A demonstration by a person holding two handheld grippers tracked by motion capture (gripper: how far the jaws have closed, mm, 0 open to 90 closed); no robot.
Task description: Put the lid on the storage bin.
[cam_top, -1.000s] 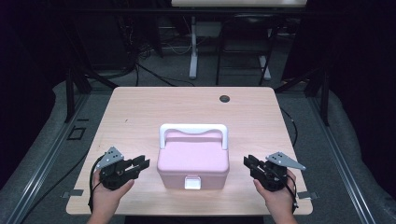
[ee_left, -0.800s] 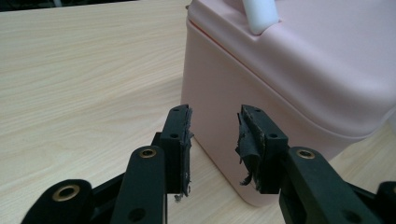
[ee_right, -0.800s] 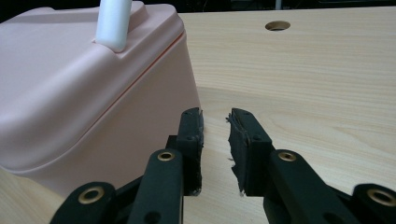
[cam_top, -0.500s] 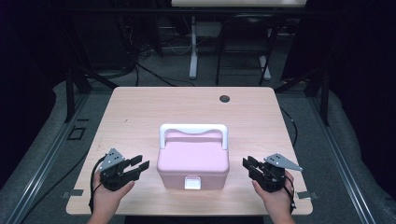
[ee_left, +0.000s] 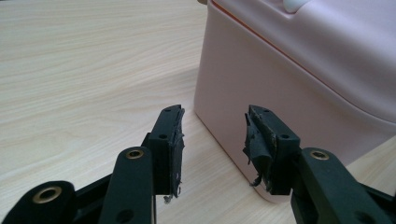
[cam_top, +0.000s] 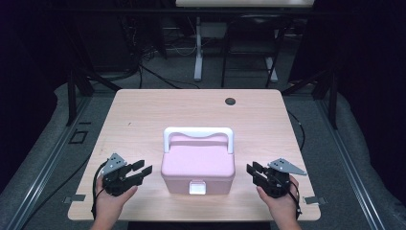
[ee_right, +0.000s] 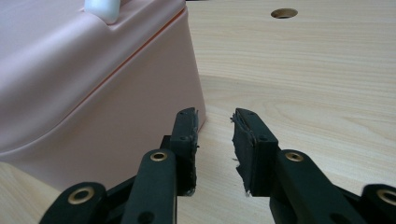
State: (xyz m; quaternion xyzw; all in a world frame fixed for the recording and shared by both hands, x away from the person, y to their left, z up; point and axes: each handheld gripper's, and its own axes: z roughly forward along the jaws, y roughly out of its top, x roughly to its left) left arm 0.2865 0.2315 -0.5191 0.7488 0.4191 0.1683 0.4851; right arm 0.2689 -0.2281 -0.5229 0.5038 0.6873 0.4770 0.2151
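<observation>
Bench [cam_top: 143, 120]: light wood, small round hole [cam_top: 231, 101] near far edge. Pink box [cam_top: 198, 165], white handle, sits at near-centre of bench, lid down. Left tongs [cam_top: 140, 171] jaws apart, empty, just beside box's left side. Right tongs [cam_top: 252, 171] jaws apart, empty, near right side.

Even overhead light falls on the table [cam_top: 143, 115], while the surrounding room stays dark and slightly soft. The pink box [cam_top: 197, 165] casts only a faint, diffuse shadow at its base. In the gripper views the near jaws are sharp, the tabletop beyond blurs gently, and the box wall [ee_left: 289, 88] shows smooth shading without glare. Straight table edges bow slightly outward.
</observation>
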